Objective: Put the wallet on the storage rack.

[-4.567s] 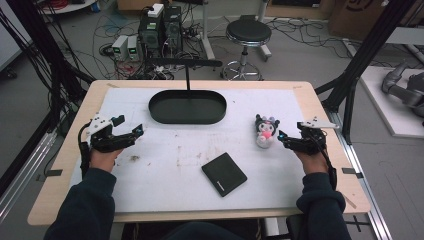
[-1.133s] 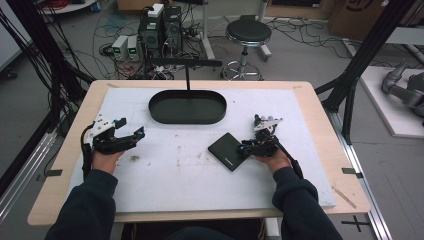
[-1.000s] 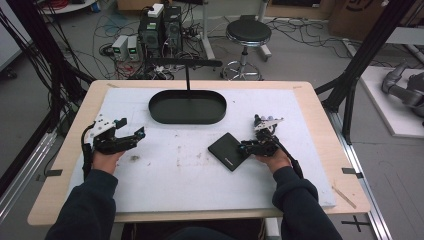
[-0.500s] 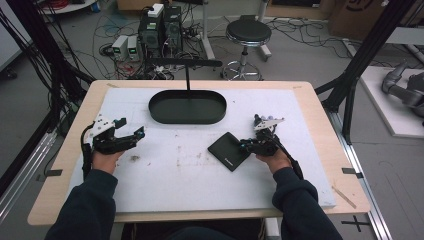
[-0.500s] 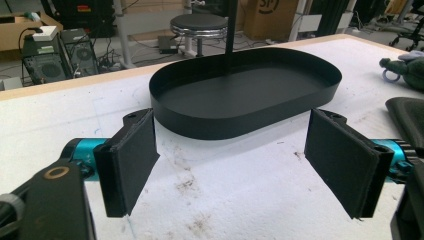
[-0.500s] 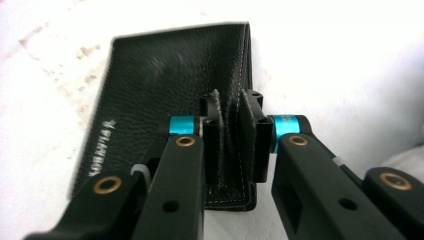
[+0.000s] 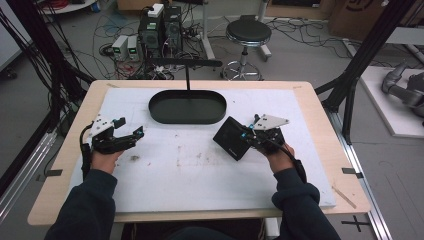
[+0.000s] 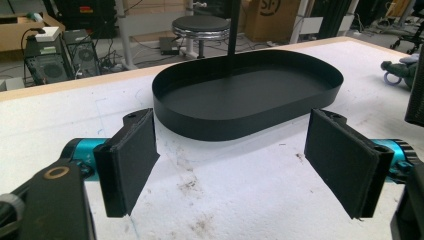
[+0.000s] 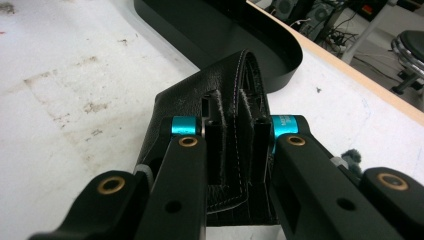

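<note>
Black stitched leather wallet [image 7: 232,138], flat and roughly square, sits clamped at one edge between the jaws of the right gripper [image 7: 248,136], a little right of the table's middle. In the right gripper view the two pads press on either side of the wallet's [image 9: 215,115] seamed edge, with the rest of the leather reaching out past them toward the tray; whether its far corner touches the mat I cannot tell. In the high view the wallet lies just near and to the right of the black oval metal tray [image 7: 187,106], which stands at the far middle of the white foam mat [image 7: 200,175] covering the wooden table [image 7: 325,107]. A thin black post [image 7: 187,80] rises from behind the tray.

At the left side of the mat, the left gripper [image 7: 134,136] is held with its jaws spread wide and nothing between them. In the left gripper view its pads [image 8: 132,160] frame bare, stained mat, with the tray [image 8: 250,95] just beyond. The two grippers are well apart.
</note>
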`<state>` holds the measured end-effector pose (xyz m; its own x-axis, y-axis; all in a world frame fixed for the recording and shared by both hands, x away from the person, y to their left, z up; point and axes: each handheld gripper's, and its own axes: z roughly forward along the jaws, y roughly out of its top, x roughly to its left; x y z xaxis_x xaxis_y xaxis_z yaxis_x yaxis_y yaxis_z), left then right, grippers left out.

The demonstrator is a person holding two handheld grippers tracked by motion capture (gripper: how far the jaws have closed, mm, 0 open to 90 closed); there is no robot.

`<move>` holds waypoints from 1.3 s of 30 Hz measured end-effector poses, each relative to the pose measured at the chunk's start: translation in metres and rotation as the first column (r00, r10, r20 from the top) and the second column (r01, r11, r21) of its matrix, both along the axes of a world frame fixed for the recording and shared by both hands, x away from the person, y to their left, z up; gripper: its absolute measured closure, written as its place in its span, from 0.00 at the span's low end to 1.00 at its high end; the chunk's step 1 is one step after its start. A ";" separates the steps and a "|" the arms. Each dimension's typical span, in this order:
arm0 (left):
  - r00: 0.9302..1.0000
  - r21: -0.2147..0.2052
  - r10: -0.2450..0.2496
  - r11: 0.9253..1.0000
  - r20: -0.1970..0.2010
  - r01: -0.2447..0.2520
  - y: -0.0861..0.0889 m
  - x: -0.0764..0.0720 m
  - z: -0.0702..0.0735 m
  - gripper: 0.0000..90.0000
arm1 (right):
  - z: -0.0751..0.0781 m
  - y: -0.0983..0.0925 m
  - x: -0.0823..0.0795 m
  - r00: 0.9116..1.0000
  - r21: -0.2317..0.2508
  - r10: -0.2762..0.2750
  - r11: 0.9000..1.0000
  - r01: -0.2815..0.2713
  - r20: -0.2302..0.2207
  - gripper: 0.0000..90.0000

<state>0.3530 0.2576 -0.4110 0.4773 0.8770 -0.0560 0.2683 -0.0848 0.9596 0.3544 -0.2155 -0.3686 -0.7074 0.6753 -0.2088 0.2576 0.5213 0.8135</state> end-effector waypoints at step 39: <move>1.000 -0.001 0.004 1.000 0.001 -0.004 0.001 0.000 0.000 0.23 | -0.004 0.038 -0.031 0.933 0.113 0.356 0.930 -0.349 -0.050 0.76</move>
<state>0.3530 0.2583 -0.4109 0.4739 0.8788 -0.0563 0.2681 -0.0831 0.9598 0.3236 -0.1771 -0.3726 -0.9138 0.3946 -0.0960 0.1286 0.5052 0.8534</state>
